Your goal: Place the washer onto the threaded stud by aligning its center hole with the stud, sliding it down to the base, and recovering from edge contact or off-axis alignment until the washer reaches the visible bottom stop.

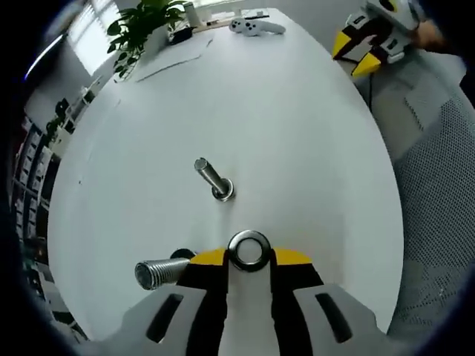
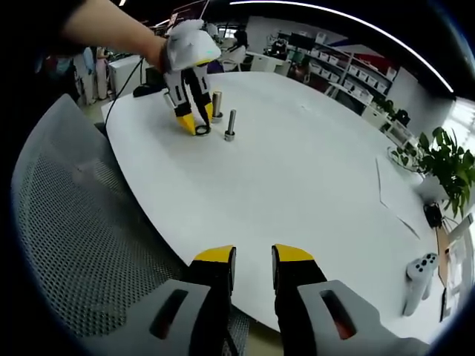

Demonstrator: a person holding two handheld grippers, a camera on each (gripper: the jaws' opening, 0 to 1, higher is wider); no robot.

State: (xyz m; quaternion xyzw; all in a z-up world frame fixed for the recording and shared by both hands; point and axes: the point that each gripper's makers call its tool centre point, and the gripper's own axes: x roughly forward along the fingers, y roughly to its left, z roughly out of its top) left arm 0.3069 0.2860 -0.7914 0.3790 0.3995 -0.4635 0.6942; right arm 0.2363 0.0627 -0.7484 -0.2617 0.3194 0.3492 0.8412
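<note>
Between my left gripper's yellow-tipped jaws sits the washer, a bright steel ring pinched at its two sides, its center hole facing the camera. I hold it low over the white table, short of the threaded stud, which stands on the tabletop just ahead of the jaws and leans up and to the left in the left gripper view, with a washer-like ring or flange at its base. The washer I hold is not on the stud; the two are near but apart. Just left of my left jaws, a thicker threaded cylinder pokes into sight; I cannot tell what it rests on.

Farther across the table, a leafy plant stands at the far edge, sheets of paper lie beside it, and a white game controller lies near the rim. My right gripper shows at the upper right, beyond the table edge, above a grey mesh chair.

In the right gripper view, my right gripper hangs with its jaws narrowly parted and nothing between them, over the near table edge and the mesh chair. Across the table I see my hand bringing the left gripper down beside the stud, with the thicker cylinder standing just behind. The plant and the controller sit off to the right.
</note>
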